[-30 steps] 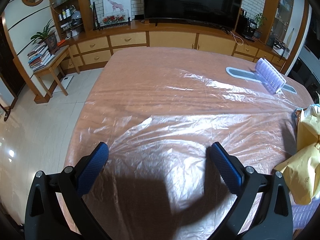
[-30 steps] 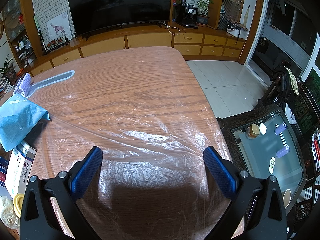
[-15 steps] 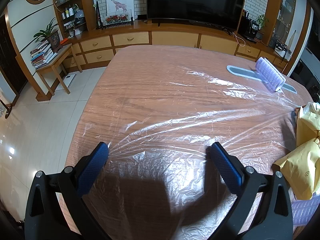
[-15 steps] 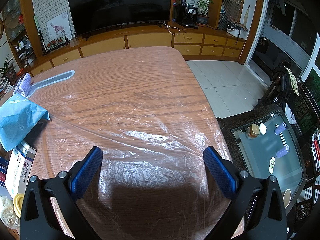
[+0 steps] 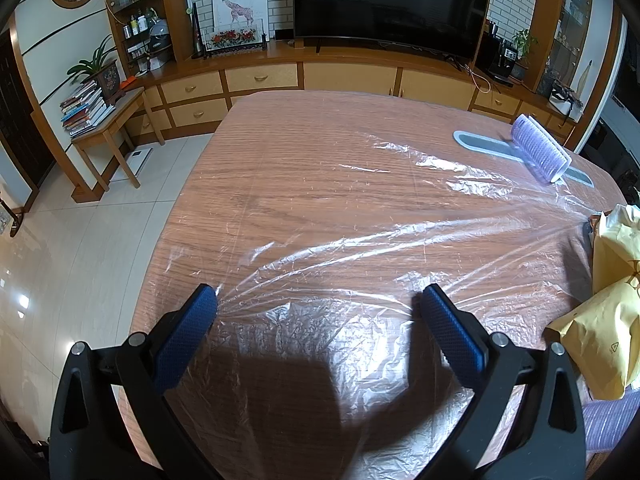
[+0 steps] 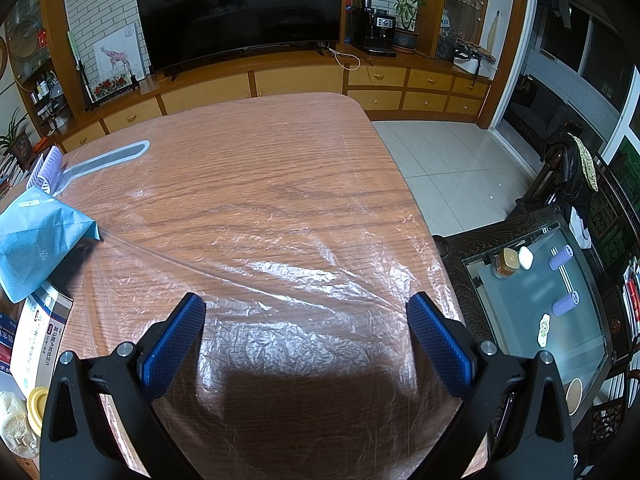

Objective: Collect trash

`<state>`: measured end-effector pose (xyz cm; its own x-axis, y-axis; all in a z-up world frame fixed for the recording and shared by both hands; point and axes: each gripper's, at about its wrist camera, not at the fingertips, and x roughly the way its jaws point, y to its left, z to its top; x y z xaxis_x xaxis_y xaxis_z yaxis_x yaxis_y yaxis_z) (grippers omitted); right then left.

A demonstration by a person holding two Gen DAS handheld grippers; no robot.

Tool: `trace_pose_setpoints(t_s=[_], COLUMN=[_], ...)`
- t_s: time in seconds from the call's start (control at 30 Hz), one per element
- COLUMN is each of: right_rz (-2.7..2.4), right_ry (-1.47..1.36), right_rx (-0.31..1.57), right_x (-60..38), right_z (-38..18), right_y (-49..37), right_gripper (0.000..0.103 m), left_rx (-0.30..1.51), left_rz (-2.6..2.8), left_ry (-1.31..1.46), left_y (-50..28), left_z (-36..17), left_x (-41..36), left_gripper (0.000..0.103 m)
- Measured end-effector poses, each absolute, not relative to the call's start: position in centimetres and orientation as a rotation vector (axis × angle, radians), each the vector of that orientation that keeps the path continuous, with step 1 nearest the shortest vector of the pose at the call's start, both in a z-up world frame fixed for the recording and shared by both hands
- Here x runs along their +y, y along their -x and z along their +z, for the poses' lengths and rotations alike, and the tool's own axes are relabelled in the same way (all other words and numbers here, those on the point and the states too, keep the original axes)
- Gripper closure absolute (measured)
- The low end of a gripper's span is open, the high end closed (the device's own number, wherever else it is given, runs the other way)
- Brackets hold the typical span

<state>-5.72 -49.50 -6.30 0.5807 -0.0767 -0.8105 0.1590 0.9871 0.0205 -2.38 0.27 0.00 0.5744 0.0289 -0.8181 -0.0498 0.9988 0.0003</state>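
A thin clear plastic sheet (image 5: pixel 360 264) lies crinkled over the wooden table (image 5: pixel 304 160); it also shows in the right wrist view (image 6: pixel 304 280). My left gripper (image 5: pixel 318 308) is open and empty, low over the sheet near the table's left edge. My right gripper (image 6: pixel 306 316) is open and empty, low over the sheet near the table's right edge. Yellow padded envelopes (image 5: pixel 604 308) lie at the right of the left view. A blue mailer bag (image 6: pixel 40 244) lies at the left of the right view.
A purple roller with a grey-blue handle (image 5: pixel 538 152) lies at the far side, seen also in the right view (image 6: pixel 50 170). A white box (image 6: pixel 38 336) and yellow lid (image 6: pixel 36 404) sit left. A glass coffee table (image 6: pixel 536 300) stands right of the table.
The left gripper has tilted or drawn back a little, so more of the room and the table's far edge shows. The right gripper has not moved.
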Motion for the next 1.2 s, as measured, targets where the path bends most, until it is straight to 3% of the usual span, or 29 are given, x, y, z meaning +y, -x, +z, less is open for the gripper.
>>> trace_pose_setpoints(t_s=[0.87,1.2], right_rz=[-0.160,-0.092], right_ry=[-0.107,-0.102], right_rx=[0.961,0.837], right_x=[-49.5,-45.8], right_z=[-6.6,0.6], right_y=[5.0,11.7], right_gripper=[0.004,0.004], left_rx=[0.962,0.743], left_rz=[0.050,-0.181], left_ry=[0.013,0.029], left_y=[2.3,9.1], left_z=[0.1,9.5], left_x=[0.3,-1.2], left_gripper=[0.002,0.002])
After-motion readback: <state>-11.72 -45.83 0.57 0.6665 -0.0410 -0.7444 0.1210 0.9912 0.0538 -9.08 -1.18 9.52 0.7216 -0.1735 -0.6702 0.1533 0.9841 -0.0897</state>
